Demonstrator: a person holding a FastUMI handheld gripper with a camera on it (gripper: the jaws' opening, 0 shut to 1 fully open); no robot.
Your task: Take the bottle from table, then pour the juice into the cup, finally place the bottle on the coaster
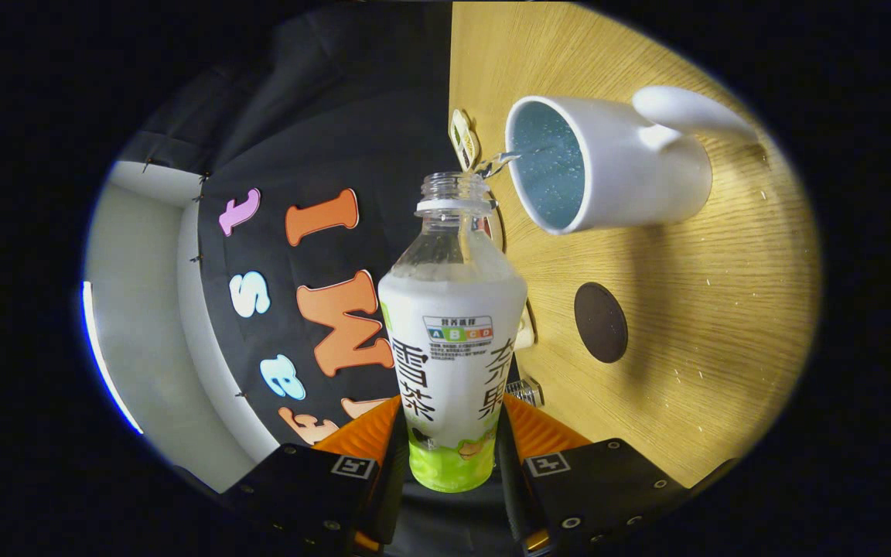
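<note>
The gripper (pixel 452 449) is clamped on the bottle (pixel 452 340), one finger pressed to each side of its lower body, so the bottle sits squarely between them with its green base nearest the camera and its neck pointing away. The whole view is rolled over: the wooden table (pixel 708 325) stands like a wall on one side and the booth's black cloth on the other, which puts the bottle on its side, tipped toward the cup (pixel 608 166). The bottle carries a white label over most of its body; above that the shoulder and neck are clear, the cap is off, and the mouth is open. A thin stream of clear liquid (pixel 501 161) leaves the mouth and reaches the rim of the cup just beyond it. The cup is a white mug standing on the table, its inside pale blue and beaded with drops, its handle on the side away from the bottle. Nearer the fingers than the cup, a dark round coaster (pixel 601 322) lies flat on the wood, bare, apart from both cup and bottle. Small droplets speckle the wood past the coaster.
</note>
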